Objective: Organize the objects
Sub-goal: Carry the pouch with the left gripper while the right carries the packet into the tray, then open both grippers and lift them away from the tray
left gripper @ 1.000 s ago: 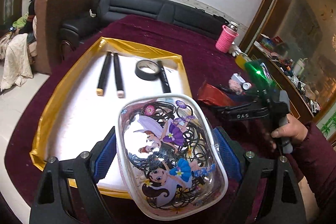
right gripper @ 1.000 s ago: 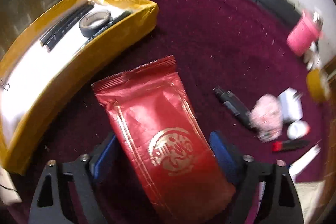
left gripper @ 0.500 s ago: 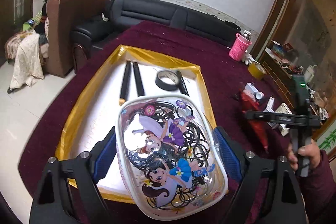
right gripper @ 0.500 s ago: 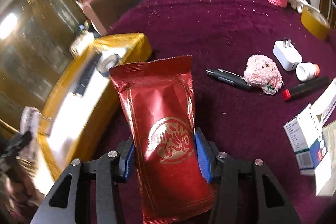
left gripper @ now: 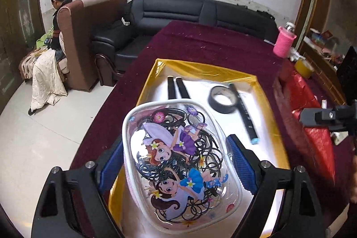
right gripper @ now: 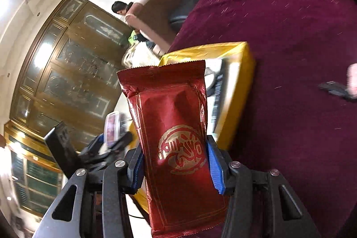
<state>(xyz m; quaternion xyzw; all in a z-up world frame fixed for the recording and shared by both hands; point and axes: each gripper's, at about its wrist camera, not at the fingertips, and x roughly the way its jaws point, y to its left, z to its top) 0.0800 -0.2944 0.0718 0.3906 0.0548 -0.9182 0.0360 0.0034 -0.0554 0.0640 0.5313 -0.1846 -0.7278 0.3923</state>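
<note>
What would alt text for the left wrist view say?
A left hand-held gripper clamps a clear plastic cartoon-printed pouch of black hair ties above a gold-rimmed white tray, which holds a black tape roll and black markers on a maroon tablecloth.

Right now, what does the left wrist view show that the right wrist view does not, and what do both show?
Only the left wrist view: the roll of black tape and the black markers lying in the tray, and the pink knitted cup.

Only the right wrist view: the gold round emblem on the red foil packet, the right hand-held gripper shut on that packet, and the tall wooden glass-door cabinet.

Both: the gold-sided tray on the maroon tablecloth, the clear cartoon-printed pouch in the left hand-held gripper, and the black sofa.
</note>
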